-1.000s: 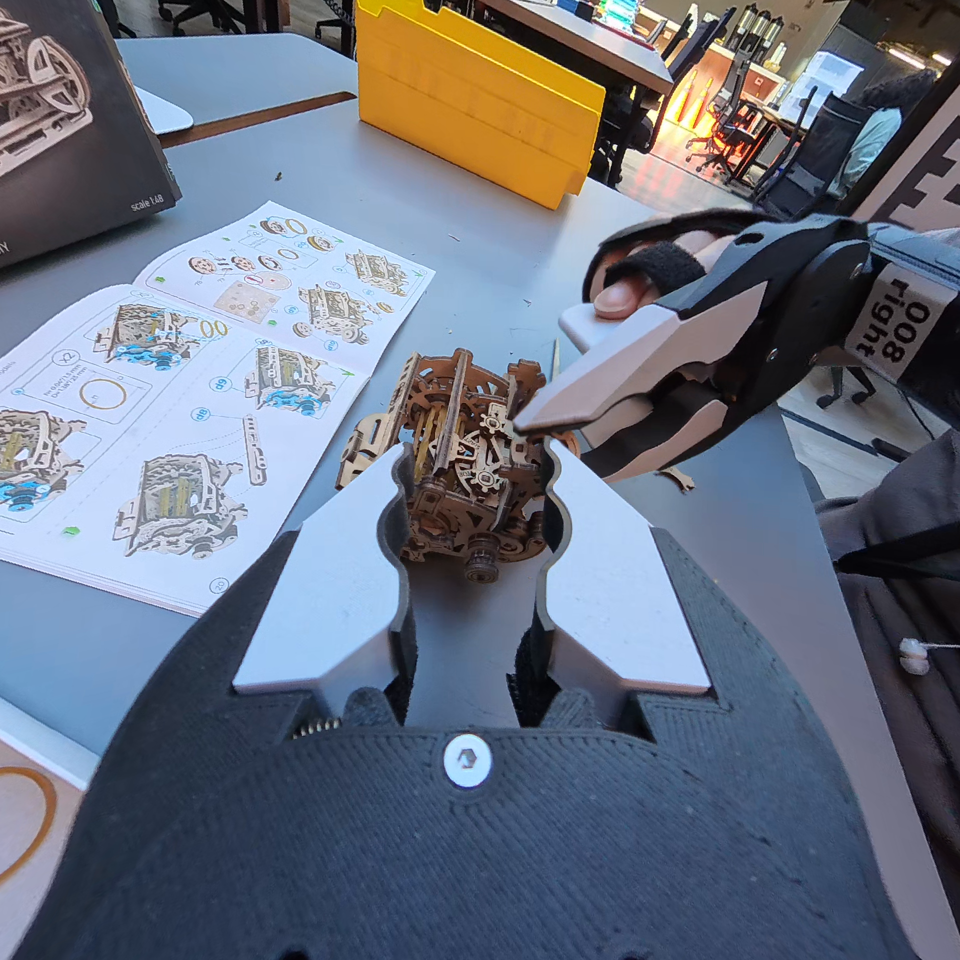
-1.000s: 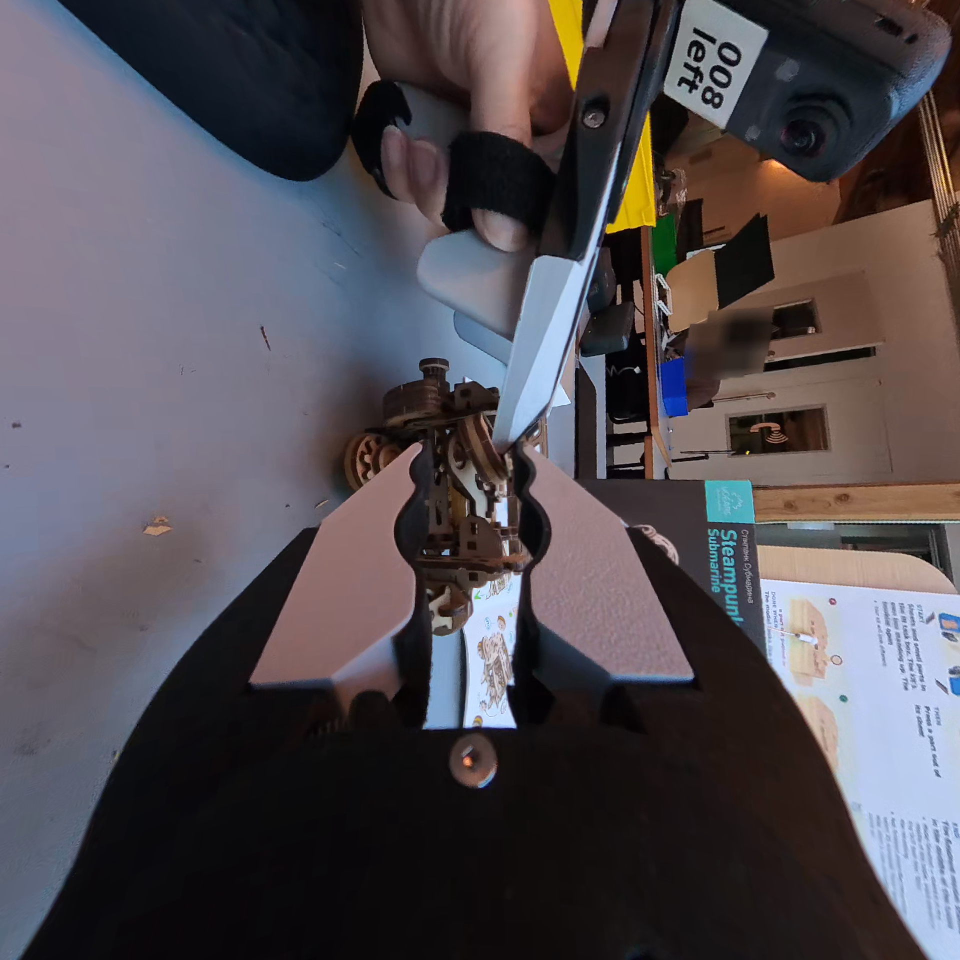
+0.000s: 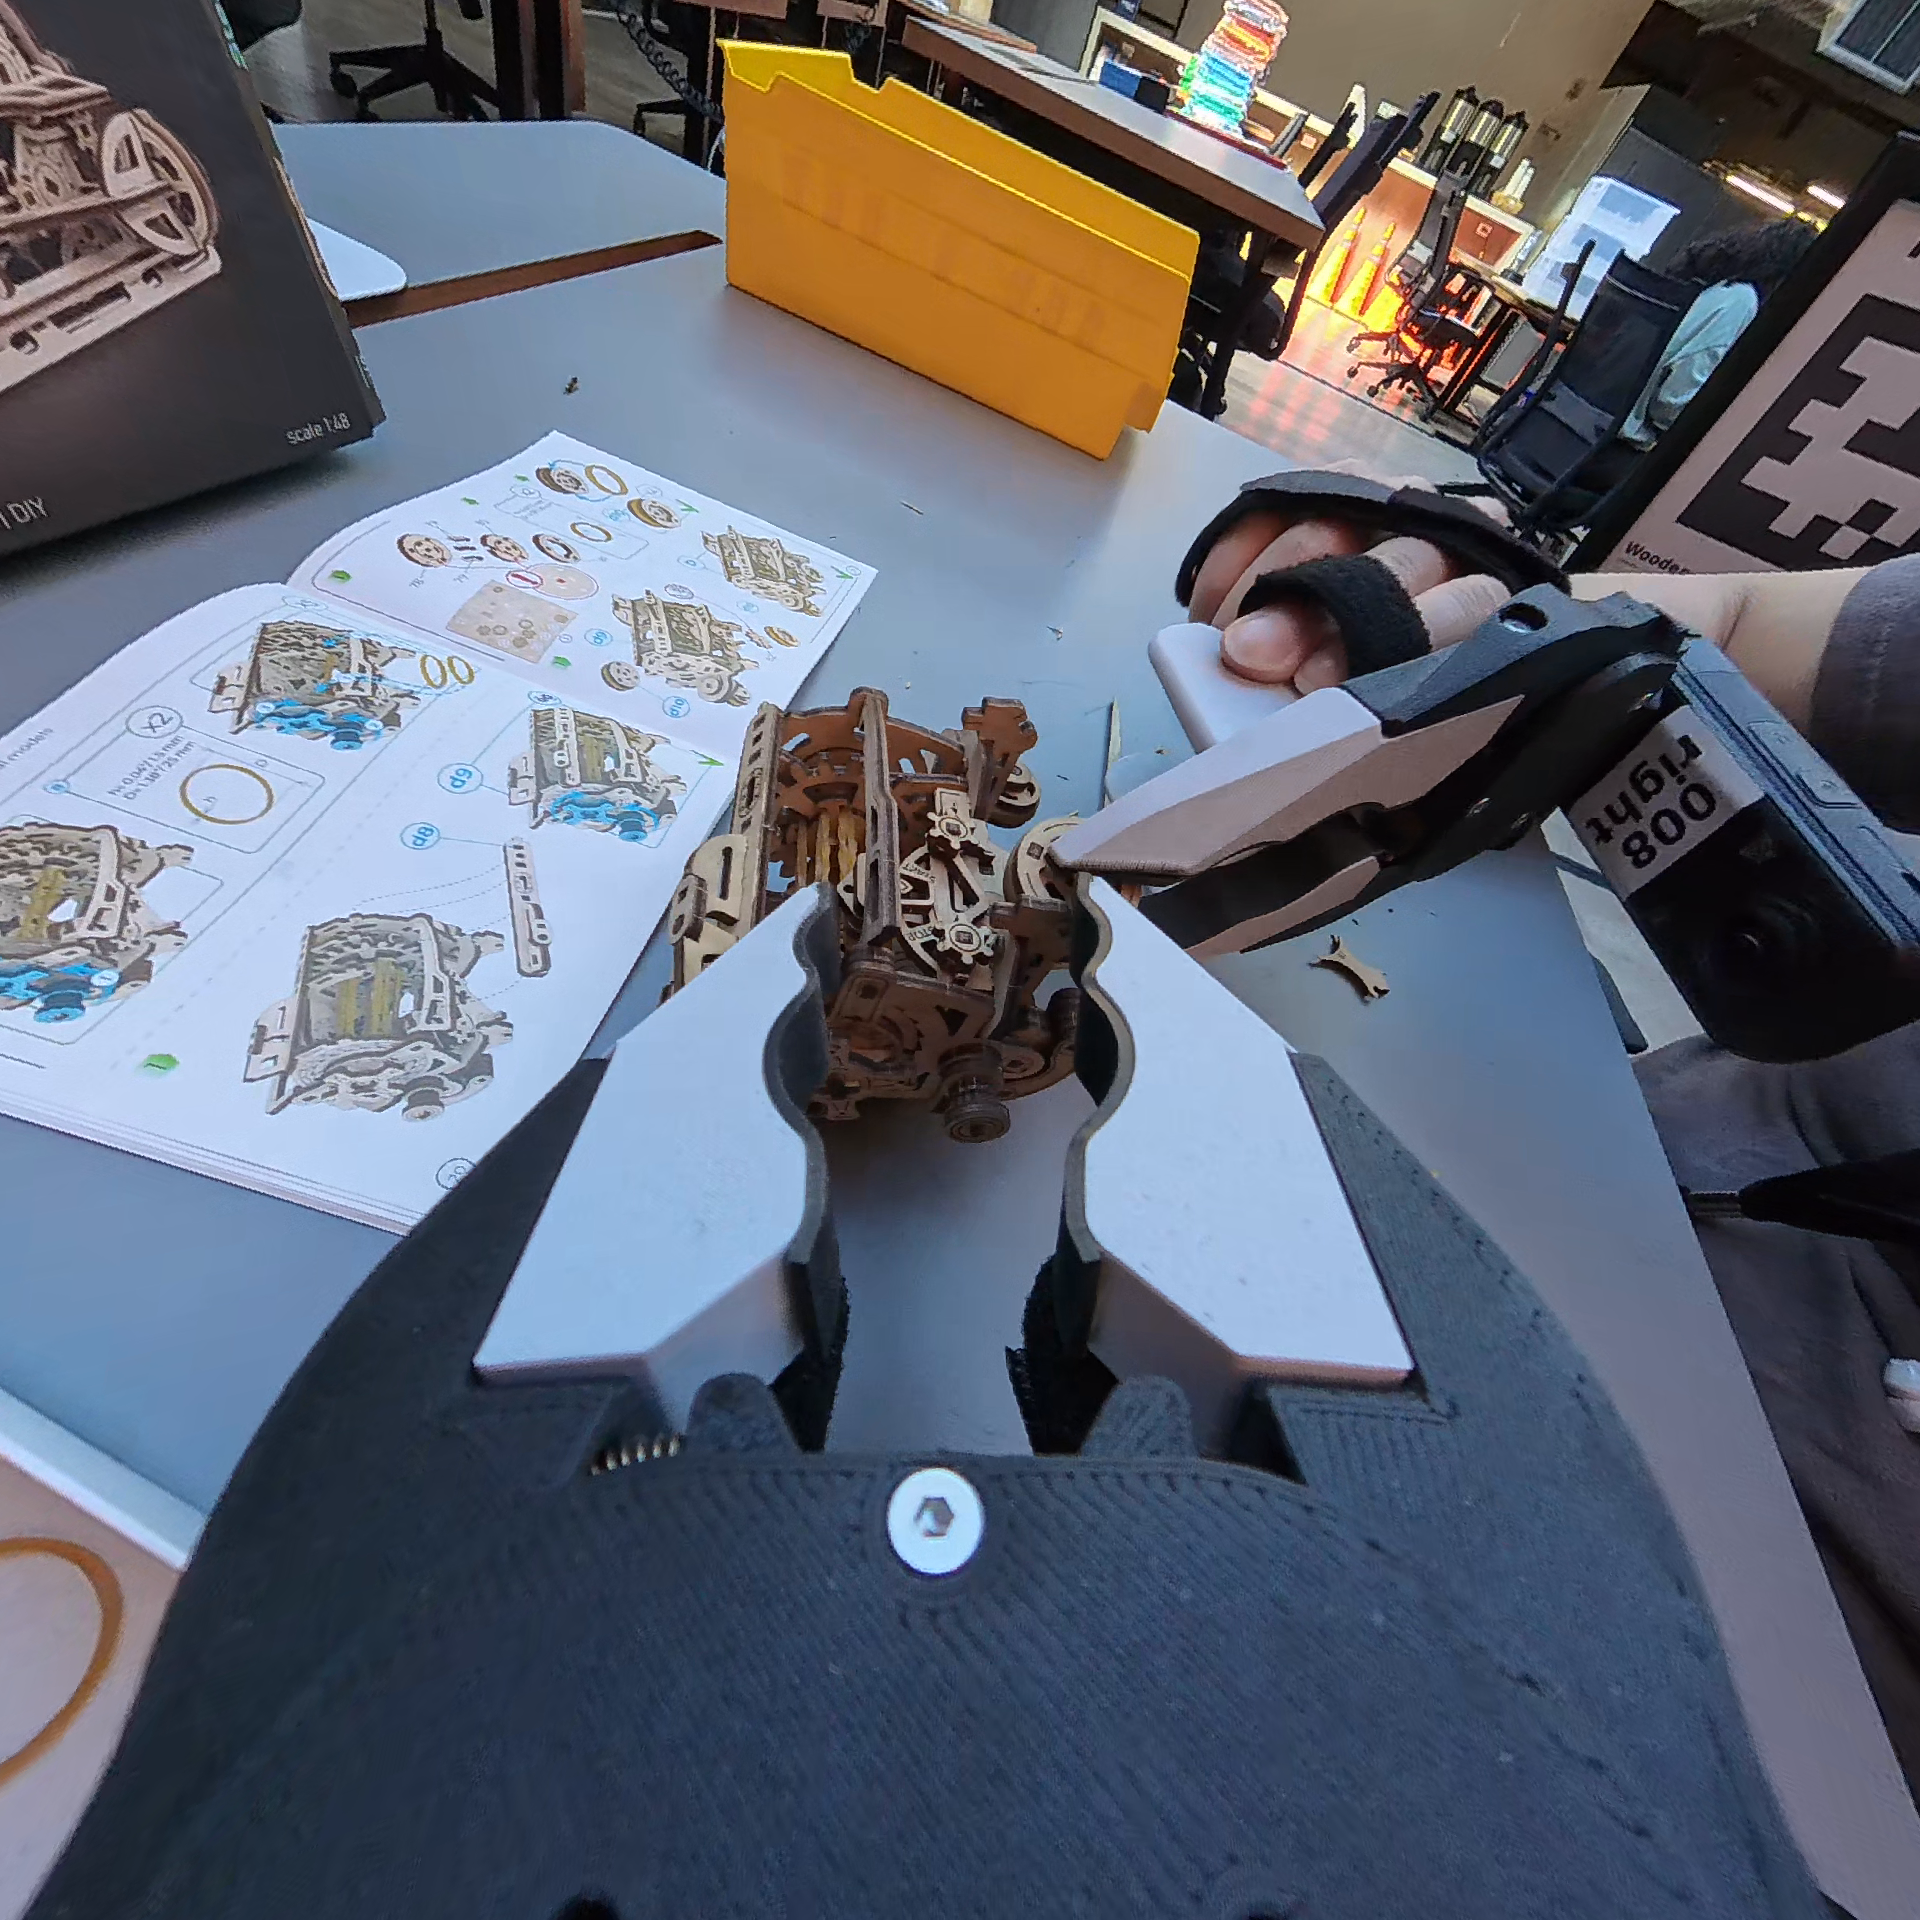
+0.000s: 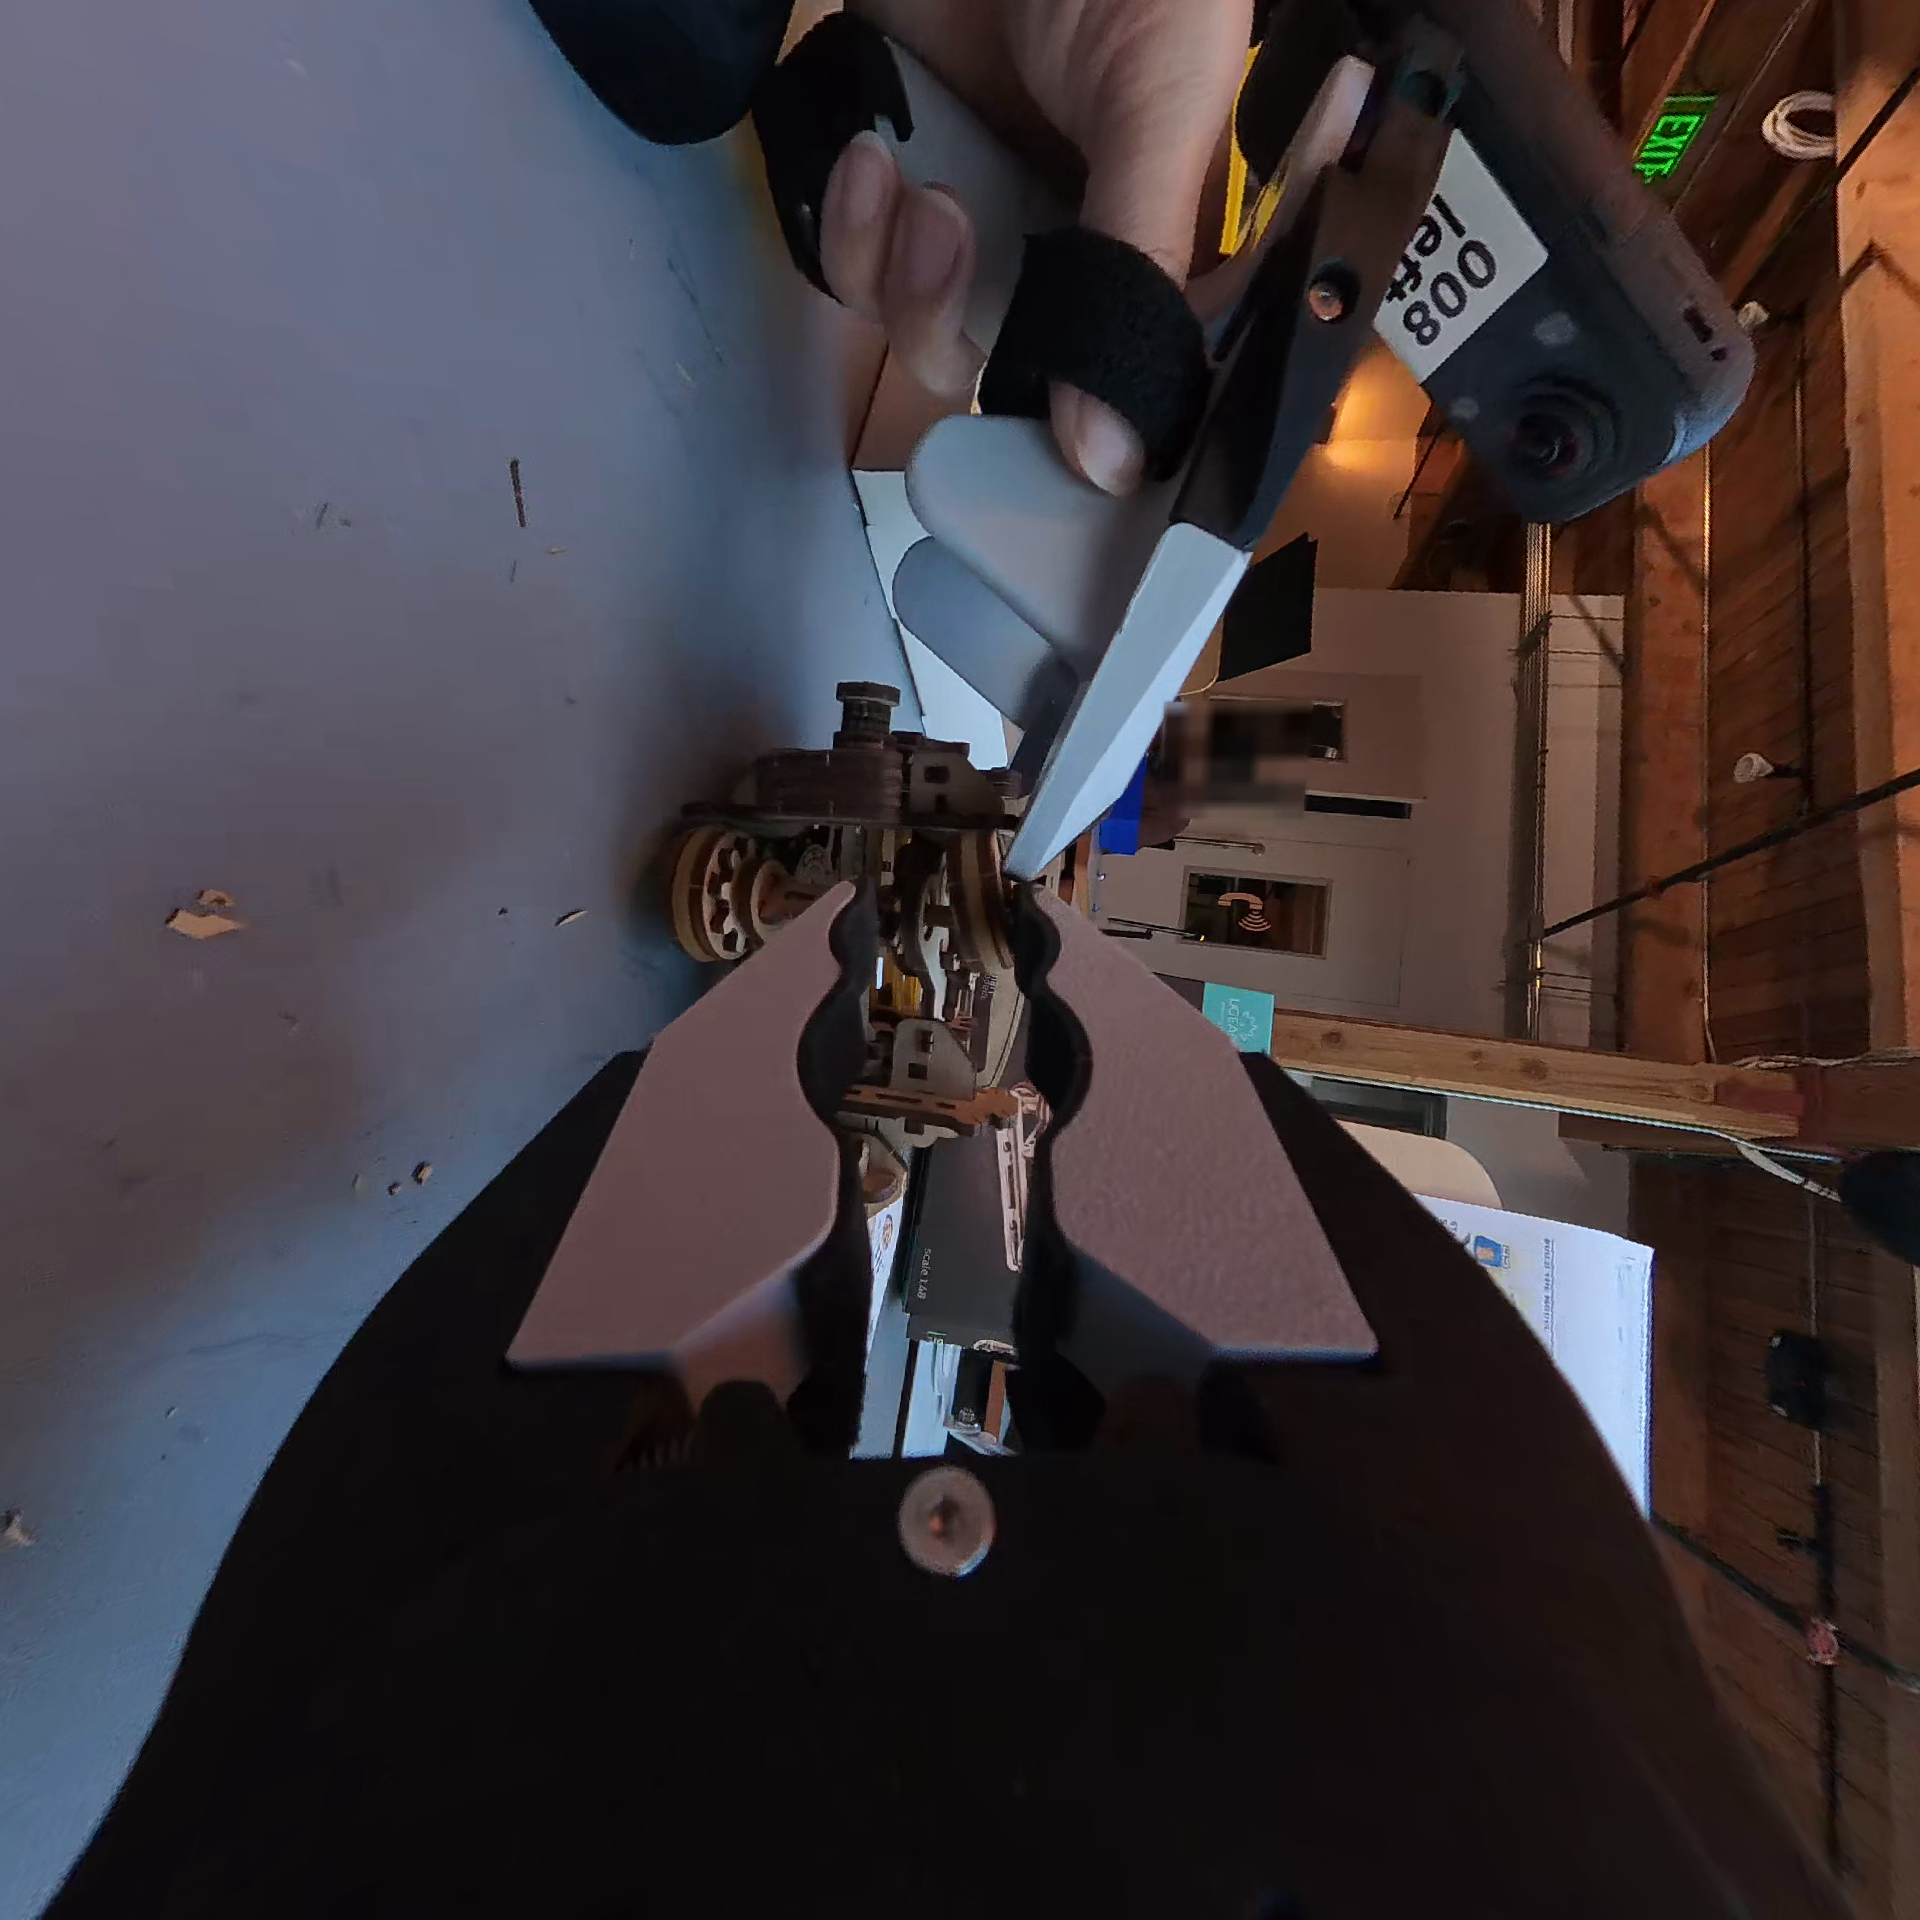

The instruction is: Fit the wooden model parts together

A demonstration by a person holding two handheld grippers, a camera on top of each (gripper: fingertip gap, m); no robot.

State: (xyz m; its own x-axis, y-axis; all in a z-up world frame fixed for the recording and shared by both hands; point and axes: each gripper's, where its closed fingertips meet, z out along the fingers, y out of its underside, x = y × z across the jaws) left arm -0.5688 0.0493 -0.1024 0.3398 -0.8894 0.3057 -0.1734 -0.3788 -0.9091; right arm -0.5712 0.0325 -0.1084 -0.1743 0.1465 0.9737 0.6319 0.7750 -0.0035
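Your left gripper's fingers (image 3: 686, 1122) cover the wooden model's (image 3: 894, 883) lower flanks, so you can't judge contact there. The model kit box (image 3: 156, 270) runs off the left wrist view's edge. The right wrist view's background doorway is blurred.

Each gripper has pale grey wavy-edged fingers (image 3: 675, 1195) on a black ribbed body with one hex screw (image 3: 934, 1521) (centre-bottom); black finger straps (image 3: 1340, 608), grey sleeve (image 3: 1870, 665).

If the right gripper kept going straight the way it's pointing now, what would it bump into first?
Most likely the wooden model. The right gripper points at the model's side, its tips at a small wheel right beside the left gripper, whose fingers straddle the model. Whether it already touches is unclear.
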